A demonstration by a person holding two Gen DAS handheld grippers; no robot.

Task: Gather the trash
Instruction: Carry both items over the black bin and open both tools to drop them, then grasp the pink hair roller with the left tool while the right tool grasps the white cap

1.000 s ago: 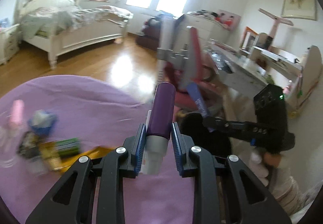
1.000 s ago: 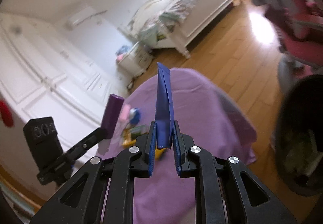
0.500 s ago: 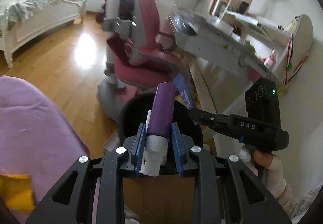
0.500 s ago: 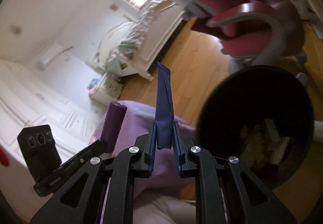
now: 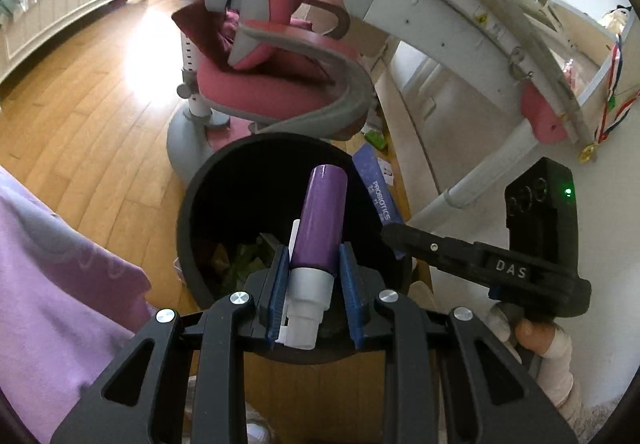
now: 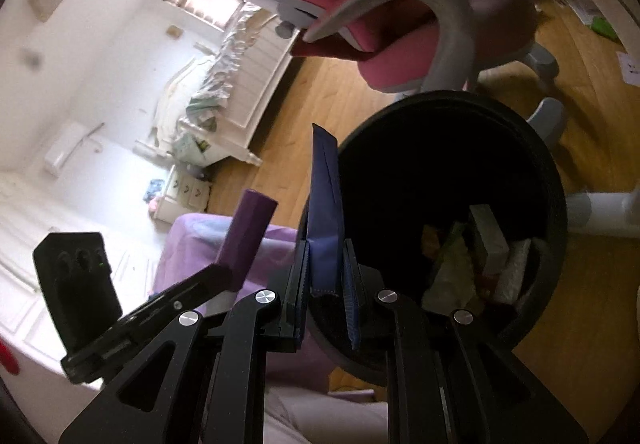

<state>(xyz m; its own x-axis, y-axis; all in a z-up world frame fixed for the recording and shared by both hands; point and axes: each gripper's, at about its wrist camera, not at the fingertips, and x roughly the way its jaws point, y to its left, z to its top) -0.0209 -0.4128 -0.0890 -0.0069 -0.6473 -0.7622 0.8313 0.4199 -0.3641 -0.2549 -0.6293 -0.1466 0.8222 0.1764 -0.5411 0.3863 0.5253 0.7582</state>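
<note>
Now, in the left wrist view, the purple bench cloth has slid off to the near left, and the black bin fills the middle. The left claw stays clenched on the purple tube, poised over the bin's mouth. In the right wrist view, the right claw still pinches the blue packet at the bin's left rim. Both pieces look ready to drop.
</note>
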